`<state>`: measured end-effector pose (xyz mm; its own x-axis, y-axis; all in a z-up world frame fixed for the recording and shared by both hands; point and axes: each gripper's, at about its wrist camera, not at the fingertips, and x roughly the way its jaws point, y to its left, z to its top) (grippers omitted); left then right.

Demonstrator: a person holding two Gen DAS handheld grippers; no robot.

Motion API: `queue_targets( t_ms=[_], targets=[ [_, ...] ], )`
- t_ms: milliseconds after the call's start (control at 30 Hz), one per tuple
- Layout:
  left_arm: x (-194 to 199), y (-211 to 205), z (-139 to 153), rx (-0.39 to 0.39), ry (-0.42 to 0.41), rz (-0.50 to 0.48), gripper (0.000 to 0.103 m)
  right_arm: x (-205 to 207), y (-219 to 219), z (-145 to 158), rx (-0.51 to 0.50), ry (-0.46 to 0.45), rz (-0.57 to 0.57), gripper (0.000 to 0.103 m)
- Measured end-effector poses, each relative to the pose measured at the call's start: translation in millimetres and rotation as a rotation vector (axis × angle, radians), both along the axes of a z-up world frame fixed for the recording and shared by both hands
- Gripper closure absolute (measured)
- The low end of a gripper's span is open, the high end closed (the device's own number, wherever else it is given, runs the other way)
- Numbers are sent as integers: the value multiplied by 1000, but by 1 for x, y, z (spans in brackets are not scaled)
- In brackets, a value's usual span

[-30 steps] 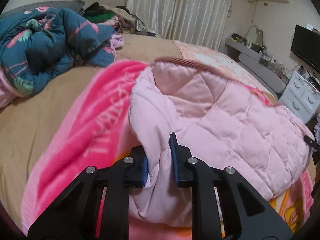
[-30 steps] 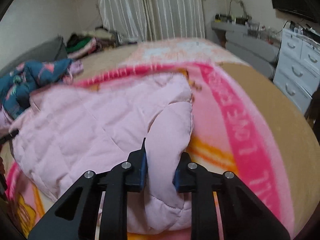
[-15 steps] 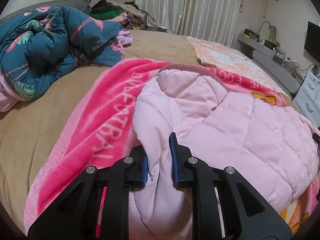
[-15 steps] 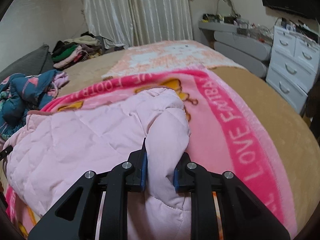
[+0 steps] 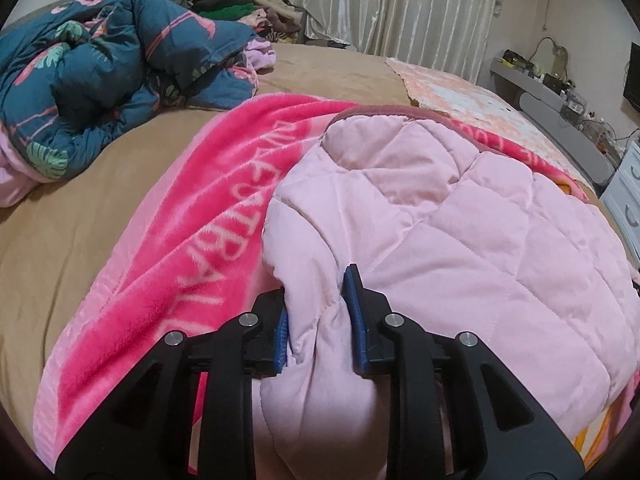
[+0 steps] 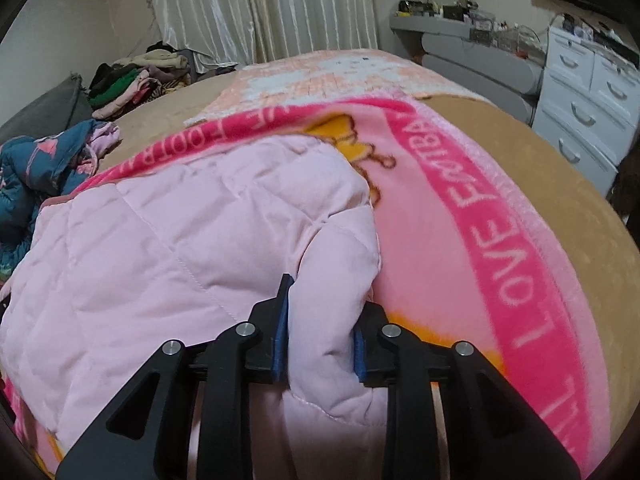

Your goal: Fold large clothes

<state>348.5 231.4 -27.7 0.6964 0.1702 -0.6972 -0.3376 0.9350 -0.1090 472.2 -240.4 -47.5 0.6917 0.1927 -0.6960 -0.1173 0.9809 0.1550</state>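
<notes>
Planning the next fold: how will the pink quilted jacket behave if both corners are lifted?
The pink quilted jacket will probably sag between grips: it bunches softly inside the left hand-held gripper and right hand-held gripper. Puffy quilting suggests lightness. It may drag the pink blanket.

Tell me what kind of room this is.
Most likely a lived-in home bedroom. A wide bed fills both views, with a crumpled dark floral duvet and a pink blanket on it. Curtains hang behind, and a white chest of drawers stands at the side.
</notes>
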Motion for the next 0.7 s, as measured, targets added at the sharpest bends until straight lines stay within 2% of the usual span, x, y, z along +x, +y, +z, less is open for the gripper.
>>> queue_targets(
  t_ms=[67,133,200,233,300,400,433,467,500,567,600,700],
  targets=[
    [-1,0,1,0,7,2,81,-2,-4,-1,25,14,-15,69],
    [-4,1,3,-7,15,7,79,-6,-8,1,35,23,-34,56],
    [-7,4,5,-15,21,20,73,-14,-16,4,59,21,-63,32],
    [-10,5,8,-19,22,25,70,-18,-20,5,80,18,-66,28],
    [-16,6,14,-9,19,34,56,-31,-27,11,113,6,-71,17],
    [-28,3,24,-13,2,30,39,-52,-30,25,121,-32,-59,16],
    [-33,1,28,-14,-2,25,37,-60,-31,30,118,-48,-53,16],
    [-36,-1,30,-16,-8,19,32,-67,-32,36,120,-66,-50,13],
    [-42,-4,35,-17,-16,11,24,-72,-34,41,123,-78,-49,4],
    [-50,-10,42,-6,-27,7,13,-87,-36,56,137,-119,-37,4],
    [-53,-12,45,-3,-31,7,10,-92,-37,61,143,-133,-28,4],
    [-68,-17,56,-11,-55,-3,9,-114,-34,80,147,-179,11,4]
  ],
)
